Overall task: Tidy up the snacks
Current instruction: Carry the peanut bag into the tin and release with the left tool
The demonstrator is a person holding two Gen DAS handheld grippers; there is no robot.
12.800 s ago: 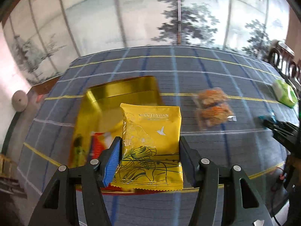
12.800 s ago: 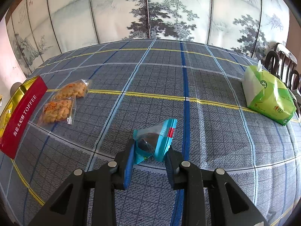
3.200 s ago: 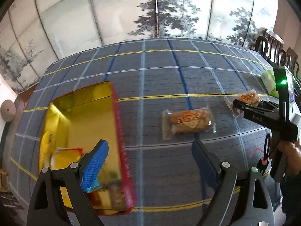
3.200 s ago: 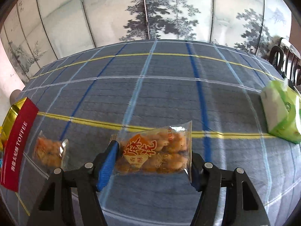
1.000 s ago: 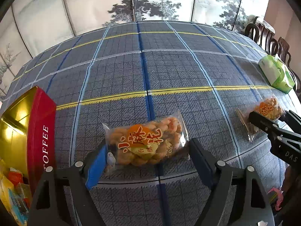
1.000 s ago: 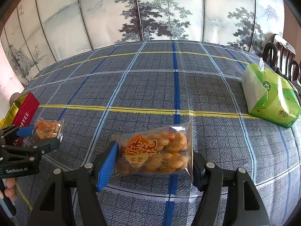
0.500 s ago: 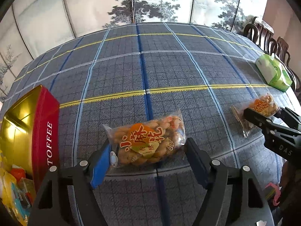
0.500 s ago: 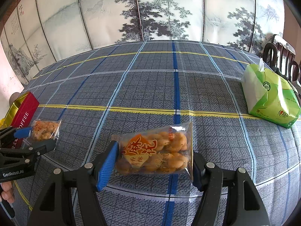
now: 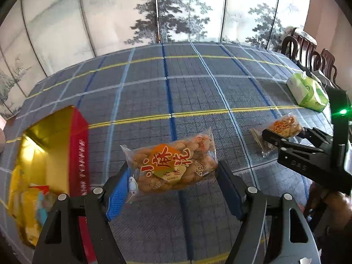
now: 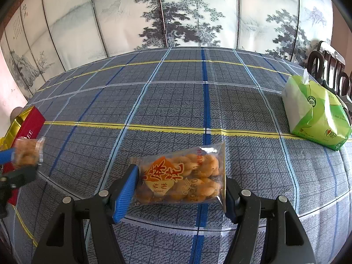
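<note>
My left gripper (image 9: pixel 173 189) is shut on a clear packet of fried dough twists (image 9: pixel 173 165) and holds it above the tablecloth, just right of the red and gold toffee tin (image 9: pixel 77 140). The open tin holds several snack packets (image 9: pixel 28 195). My right gripper (image 10: pixel 179 192) is shut on a second clear packet of dough twists (image 10: pixel 182 176), held over the middle of the table. In the left wrist view the right gripper (image 9: pixel 283 140) is at the right with its packet (image 9: pixel 281 127). In the right wrist view the left gripper (image 10: pixel 13 165) is at the far left by the tin (image 10: pixel 28 123).
A green tissue pack (image 10: pixel 314 118) lies at the table's right side, also in the left wrist view (image 9: pixel 308 92). Dark wooden chairs (image 9: pixel 308 48) stand beyond it. A painted folding screen (image 10: pixel 187 11) runs behind the table. The table wears a blue checked cloth (image 10: pixel 176 101).
My left gripper has lifted its dough-twist packet off the cloth and carried it left toward the toffee tin. The right gripper holds its packet as before.
</note>
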